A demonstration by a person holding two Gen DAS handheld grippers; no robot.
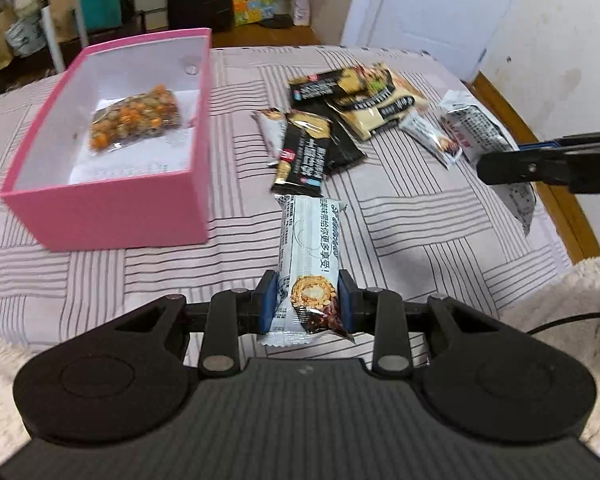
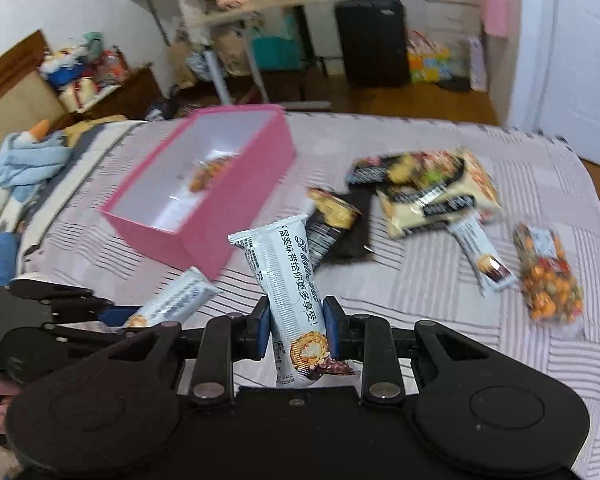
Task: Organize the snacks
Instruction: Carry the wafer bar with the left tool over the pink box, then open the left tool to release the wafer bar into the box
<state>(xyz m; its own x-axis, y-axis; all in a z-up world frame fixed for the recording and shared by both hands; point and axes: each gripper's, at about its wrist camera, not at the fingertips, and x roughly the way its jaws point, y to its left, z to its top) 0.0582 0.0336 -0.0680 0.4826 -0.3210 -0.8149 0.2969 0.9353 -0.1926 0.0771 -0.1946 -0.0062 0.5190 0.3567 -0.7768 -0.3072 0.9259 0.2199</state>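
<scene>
We note the left gripper (image 1: pixel 308 300) clamped on a white wafer bar (image 1: pixel 310 248), its blue pads (image 1: pixel 269 300) pressing both sides of the wrapper. The right gripper (image 2: pixel 297 330) is clamped likewise on a second white bar (image 2: pixel 288 280). Both wrappers carry Chinese print; the Latin brand script we cannot read reliably. Relative to the pink box (image 1: pixel 112 216): both bars are held clear of the bedspread (image 1: pixel 420 216) near its front right corner, a nut packet (image 1: pixel 136 118) lies inside it, and the black and cream snack packets (image 1: pixel 340 120) lie to its right
</scene>
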